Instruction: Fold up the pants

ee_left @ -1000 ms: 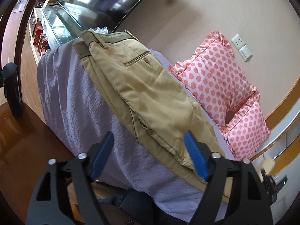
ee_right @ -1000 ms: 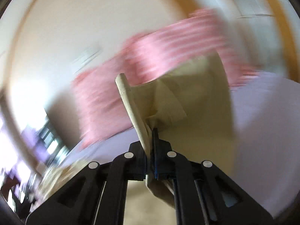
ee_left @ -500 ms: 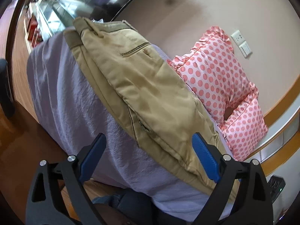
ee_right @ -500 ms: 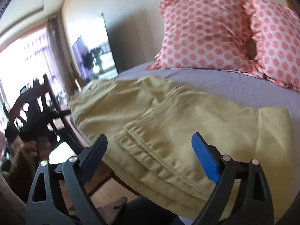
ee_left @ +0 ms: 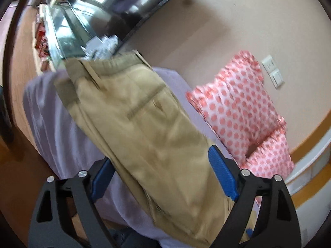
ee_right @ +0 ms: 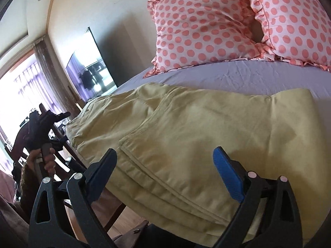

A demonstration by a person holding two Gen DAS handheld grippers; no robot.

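Khaki pants (ee_left: 144,128) lie folded along the near edge of a bed with a lilac sheet (ee_left: 51,111). The waistband is at the far end in the left wrist view. My left gripper (ee_left: 161,177) is open, its blue pads on either side of the pants' near part, holding nothing. In the right wrist view the pants (ee_right: 196,128) lie with the legs folded over the upper part. My right gripper (ee_right: 165,167) is open just above their near edge. The left gripper (ee_right: 43,128) also shows in the right wrist view, in a hand at far left.
Two pink polka-dot pillows (ee_right: 198,26) lean on the wall at the head of the bed. A dark TV screen (ee_right: 91,66) and a glass cabinet (ee_left: 62,33) stand beyond the bed's far end. A wooden floor (ee_left: 18,144) lies below the bed edge.
My right gripper has let go of the pant leg, which now lies folded over the pants, and has opened. My left gripper has moved closer over the pants' near part.
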